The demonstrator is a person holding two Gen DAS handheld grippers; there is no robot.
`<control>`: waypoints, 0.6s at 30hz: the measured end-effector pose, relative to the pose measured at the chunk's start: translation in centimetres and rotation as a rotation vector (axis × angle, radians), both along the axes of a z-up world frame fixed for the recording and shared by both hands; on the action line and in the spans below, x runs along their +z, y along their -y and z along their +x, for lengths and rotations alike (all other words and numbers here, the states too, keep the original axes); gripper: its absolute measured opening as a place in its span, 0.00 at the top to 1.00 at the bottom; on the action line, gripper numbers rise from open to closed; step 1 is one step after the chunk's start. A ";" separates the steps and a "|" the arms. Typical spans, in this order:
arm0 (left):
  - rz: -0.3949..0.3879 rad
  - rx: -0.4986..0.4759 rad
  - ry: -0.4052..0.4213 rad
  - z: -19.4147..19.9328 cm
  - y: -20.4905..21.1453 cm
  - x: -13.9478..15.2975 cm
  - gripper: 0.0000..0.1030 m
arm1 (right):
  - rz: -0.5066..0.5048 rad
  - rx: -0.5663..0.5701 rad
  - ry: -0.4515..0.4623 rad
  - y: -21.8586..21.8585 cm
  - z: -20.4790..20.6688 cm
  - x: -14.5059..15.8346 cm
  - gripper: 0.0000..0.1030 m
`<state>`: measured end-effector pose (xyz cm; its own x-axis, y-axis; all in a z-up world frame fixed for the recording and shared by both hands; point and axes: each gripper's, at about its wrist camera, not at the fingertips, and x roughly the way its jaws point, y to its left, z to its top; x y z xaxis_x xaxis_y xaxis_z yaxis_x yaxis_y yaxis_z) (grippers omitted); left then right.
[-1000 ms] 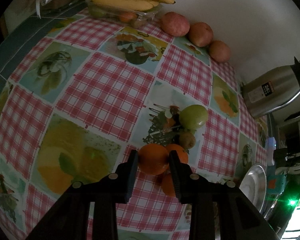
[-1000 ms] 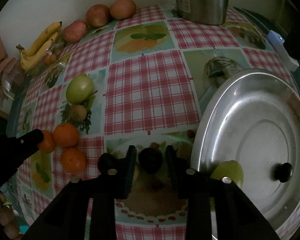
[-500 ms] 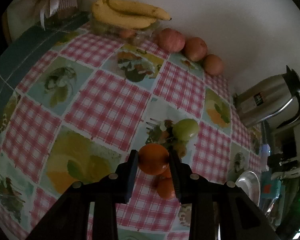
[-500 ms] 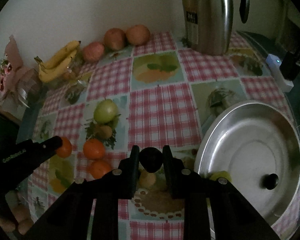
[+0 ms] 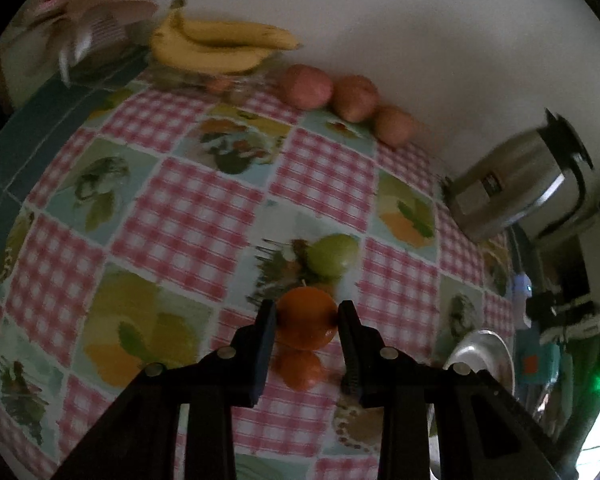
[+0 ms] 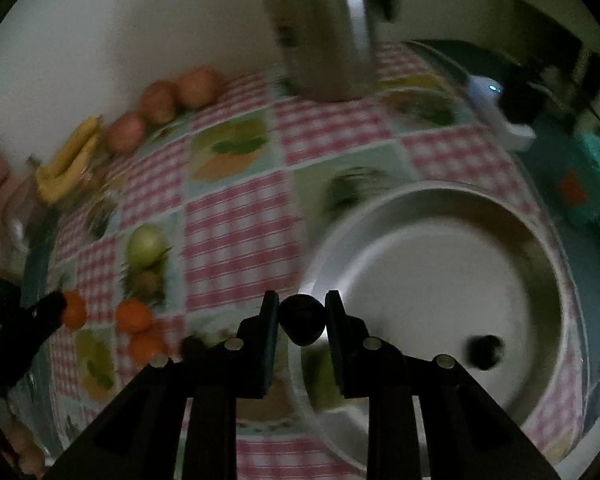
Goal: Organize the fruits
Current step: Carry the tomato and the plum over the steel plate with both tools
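My left gripper [image 5: 306, 318] is shut on an orange [image 5: 306, 324] and holds it above the checked tablecloth; another orange [image 5: 299, 370] lies right below. A green apple [image 5: 332, 255] rests just beyond. My right gripper [image 6: 302, 314] is shut on a small dark fruit [image 6: 302, 319], lifted over the left rim of the round metal tray [image 6: 548, 248]. One dark fruit [image 6: 483, 351] lies in the tray, and a green fruit [image 6: 320, 372] sits at its near edge. In the right wrist view the left gripper [image 6: 66, 309] with its orange shows at far left, beside two oranges [image 6: 134, 315] on the cloth.
Bananas [image 5: 220, 46] on a clear box and three reddish fruits [image 5: 306, 86] line the back wall. A steel kettle [image 5: 512, 188] stands at the back right. A small brown fruit [image 6: 148, 280] lies by the green apple [image 6: 145, 245]. A white device [image 6: 496, 108] sits right of the kettle [image 6: 320, 28].
Both grippers have risen off the table with their fruit. The right one has carried the dark fruit rightward to the tray's rim, and the table looks farther away in both views.
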<state>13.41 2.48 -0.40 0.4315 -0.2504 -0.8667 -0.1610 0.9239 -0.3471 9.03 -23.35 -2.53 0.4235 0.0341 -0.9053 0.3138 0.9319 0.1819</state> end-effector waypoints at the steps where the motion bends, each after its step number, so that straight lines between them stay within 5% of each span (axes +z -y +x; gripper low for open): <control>1: -0.001 -0.015 0.003 0.0 0.6 0.1 0.67 | 0.002 -0.026 0.000 1.0 -0.3 0.1 0.76; 18: 0.044 -0.372 0.091 -2.9 15.4 2.5 0.67 | 0.036 -0.325 0.036 12.6 -4.8 1.0 0.76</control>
<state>10.54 -12.91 2.13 0.3942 -0.3674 -0.8424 0.2177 0.9279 -0.3028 4.20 -35.97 -1.51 0.4492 -0.0762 -0.8902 0.5862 0.7771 0.2293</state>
